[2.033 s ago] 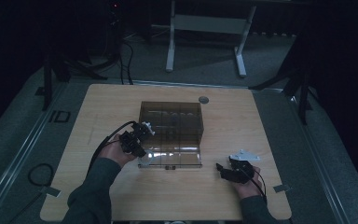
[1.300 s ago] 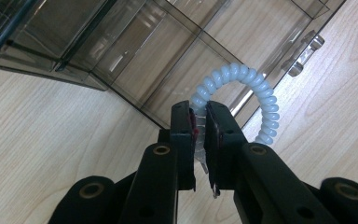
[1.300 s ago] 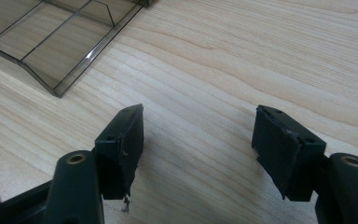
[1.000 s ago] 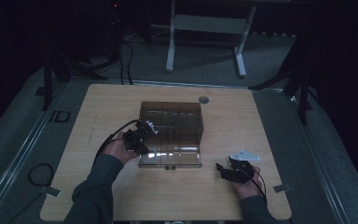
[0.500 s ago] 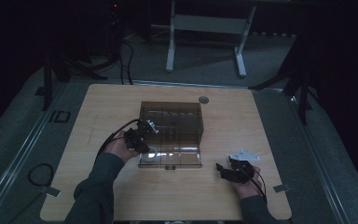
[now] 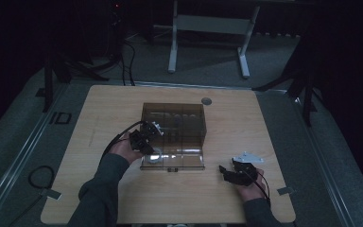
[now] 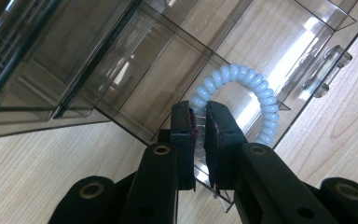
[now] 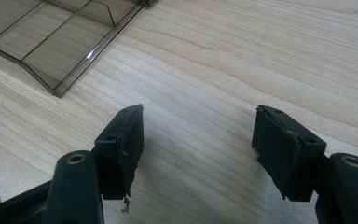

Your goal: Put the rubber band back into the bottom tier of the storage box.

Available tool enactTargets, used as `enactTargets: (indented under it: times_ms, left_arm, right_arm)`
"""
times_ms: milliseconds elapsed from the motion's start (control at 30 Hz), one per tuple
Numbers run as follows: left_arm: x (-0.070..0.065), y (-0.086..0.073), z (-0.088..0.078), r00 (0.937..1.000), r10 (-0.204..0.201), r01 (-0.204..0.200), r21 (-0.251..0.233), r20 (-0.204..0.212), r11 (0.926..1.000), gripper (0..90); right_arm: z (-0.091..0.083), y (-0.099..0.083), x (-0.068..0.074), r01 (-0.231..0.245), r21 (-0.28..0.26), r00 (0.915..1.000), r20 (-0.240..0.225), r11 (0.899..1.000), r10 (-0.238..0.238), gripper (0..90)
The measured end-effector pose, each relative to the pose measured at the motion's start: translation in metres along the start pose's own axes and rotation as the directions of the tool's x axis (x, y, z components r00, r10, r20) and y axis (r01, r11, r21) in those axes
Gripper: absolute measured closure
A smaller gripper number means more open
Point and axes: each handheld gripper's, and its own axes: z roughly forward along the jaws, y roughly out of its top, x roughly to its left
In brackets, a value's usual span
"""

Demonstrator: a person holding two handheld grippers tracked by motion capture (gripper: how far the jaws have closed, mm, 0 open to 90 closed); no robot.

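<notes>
A smoky clear plastic organiser box (image 6: 172, 116) stands mid-table with its lowest drawer (image 6: 184, 161) pulled out toward the person. My left gripper (image 6: 147, 144) is over the drawer's left compartment. In the left gripper view its jaws (image 7: 200, 109) are shut on a white spiral hair tie (image 7: 244, 77), whose loop lies over the drawer floor (image 7: 279, 46). The hair tie (image 6: 154, 155) appears as a pale spot in the high view. My right gripper (image 6: 224, 171) rests near the table's front right. Its jaws (image 8: 198, 126) stand wide open over bare wood with nothing between them.
The drawer's front left corner (image 8: 58, 86) lies ahead and to the left of the right gripper. A small round grommet (image 6: 206, 100) sits at the table's far edge. Black cables trail from both grippers. A white frame stands on the floor beyond the table.
Over two seconds the left gripper has shifted a little right, toward the open drawer. The right gripper has stayed in place.
</notes>
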Motion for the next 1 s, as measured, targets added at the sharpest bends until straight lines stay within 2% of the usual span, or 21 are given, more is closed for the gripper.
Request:
enactTargets:
  times_ms: [33,833,1000]
  left_arm:
    - [0.001,0.0,0.0,0.9999,0.01,-0.01,0.004,-0.003,0.9999,82.2]
    - [-0.004,0.007,0.009,0.9988,0.043,-0.043,0.021,-0.021,0.9989,82.2]
    - [-0.006,0.007,0.013,0.9977,0.057,-0.056,0.044,-0.035,0.9975,82.1]
  right_arm:
    - [0.0,0.0,0.0,0.0,0.0,1.0,0.0,1.0,0.0,33.6]
    - [0.0,0.0,0.0,0.001,0.0,1.0,-0.002,1.0,-0.001,33.5]
    - [0.0,0.0,0.0,0.002,0.001,1.0,-0.002,1.0,-0.002,33.5]
